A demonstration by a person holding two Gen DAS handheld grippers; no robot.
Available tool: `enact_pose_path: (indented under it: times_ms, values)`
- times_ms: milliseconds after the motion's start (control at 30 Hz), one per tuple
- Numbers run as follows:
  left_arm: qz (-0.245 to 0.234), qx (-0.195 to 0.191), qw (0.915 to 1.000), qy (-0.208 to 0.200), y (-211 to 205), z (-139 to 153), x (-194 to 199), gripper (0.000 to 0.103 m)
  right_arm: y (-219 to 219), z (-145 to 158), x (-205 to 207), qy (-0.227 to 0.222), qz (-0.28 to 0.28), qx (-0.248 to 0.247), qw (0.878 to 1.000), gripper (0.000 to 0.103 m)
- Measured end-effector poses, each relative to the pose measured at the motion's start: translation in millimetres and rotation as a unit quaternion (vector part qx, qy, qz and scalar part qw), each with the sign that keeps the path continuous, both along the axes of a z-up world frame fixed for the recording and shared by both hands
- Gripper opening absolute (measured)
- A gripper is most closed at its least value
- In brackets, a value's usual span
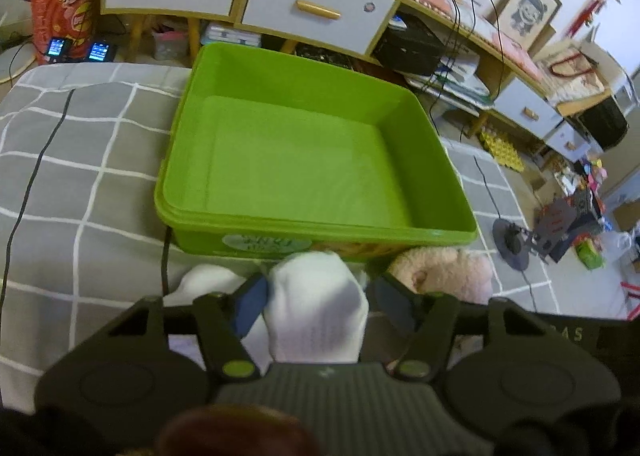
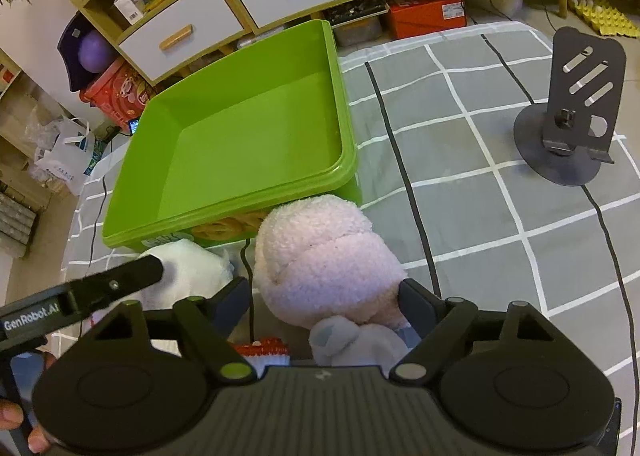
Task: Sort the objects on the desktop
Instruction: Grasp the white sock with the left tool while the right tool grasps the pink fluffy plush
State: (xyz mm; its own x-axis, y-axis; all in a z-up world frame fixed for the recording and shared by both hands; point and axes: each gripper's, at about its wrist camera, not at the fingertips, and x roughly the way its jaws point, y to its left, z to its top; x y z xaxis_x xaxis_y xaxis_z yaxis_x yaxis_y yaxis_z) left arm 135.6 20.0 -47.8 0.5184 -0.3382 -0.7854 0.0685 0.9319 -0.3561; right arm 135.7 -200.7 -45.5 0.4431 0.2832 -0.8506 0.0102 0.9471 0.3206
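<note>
— White sock (image 1: 320, 308) sits between the left gripper (image 1: 324, 306) pads; its left pad touches, the right pad's contact I can't tell.

— And the right gripper (image 2: 322, 298)?

— Jaws wide around a fluffy pink sock (image 2: 320, 256); right pad touching, left pad apart.

— Where's the green plastic bin (image 1: 432, 135)?

— Just beyond both socks on the grey checked cloth (image 2: 480, 135), nothing inside. A dark phone stand (image 2: 568, 127) stands well apart.

The green plastic bin (image 1: 304, 159) is rectangular, open-topped and empty, and stands upright at the far edge of the grey checked bedspread (image 2: 500, 175). A rolled white sock (image 1: 316, 304) lies just in front of the bin's near wall. A rolled pink fleece sock (image 2: 324, 260) lies beside it, at the bin's near corner.
</note>
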Motion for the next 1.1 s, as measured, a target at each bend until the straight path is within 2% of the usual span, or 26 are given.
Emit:
enact_pose_path:
  times_ms: [67, 300, 467, 533, 633, 767, 933, 1100]
  values:
    - [-0.003, 0.007, 1.0, 0.0, -1.0, -1.8, 0.2, 0.058, 0.4, -2.7, 1.6, 0.001, -0.001, -0.002, 1.0, 0.082]
    - [-0.017, 0.012, 0.9998, 0.001, -1.3, -4.4, -1.6, 0.058, 1.4, -14.0, 4.1, 0.009, -0.007, -0.009, 1.0, 0.074]
    - [-0.027, 0.007, 0.9996, -0.001, -2.9, -7.1, 0.0, 0.067, 3.2, -14.4, 2.2, 0.002, -0.01, -0.013, 1.0, 0.065]
    - [-0.032, 0.013, 0.9994, -0.003, -6.6, -9.8, -0.1, 0.068, 3.9, -13.1, 1.0, -0.001, -0.013, -0.013, 1.0, 0.062]
    - [-0.037, 0.036, 0.9986, -0.009, -16.2, -13.8, -1.7, 0.063, 5.5, -10.0, 0.0, -0.003, -0.012, -0.018, 1.0, 0.058]
    - [-0.027, 0.046, 0.9984, -0.019, -19.9, -13.6, -7.0, 0.058, 6.3, -4.5, -1.2, -0.008, -0.013, -0.021, 1.0, 0.056]
    - [-0.012, 0.033, 0.9992, -0.021, -13.2, -9.5, -13.2, 0.047, 5.1, 4.7, -5.9, -0.018, -0.018, -0.019, 0.999, 0.055]
    - [-0.004, 0.021, 0.9996, -0.021, -7.1, -3.8, -17.3, 0.045, 3.9, 14.2, -10.7, -0.028, -0.023, -0.016, 0.999, 0.054]
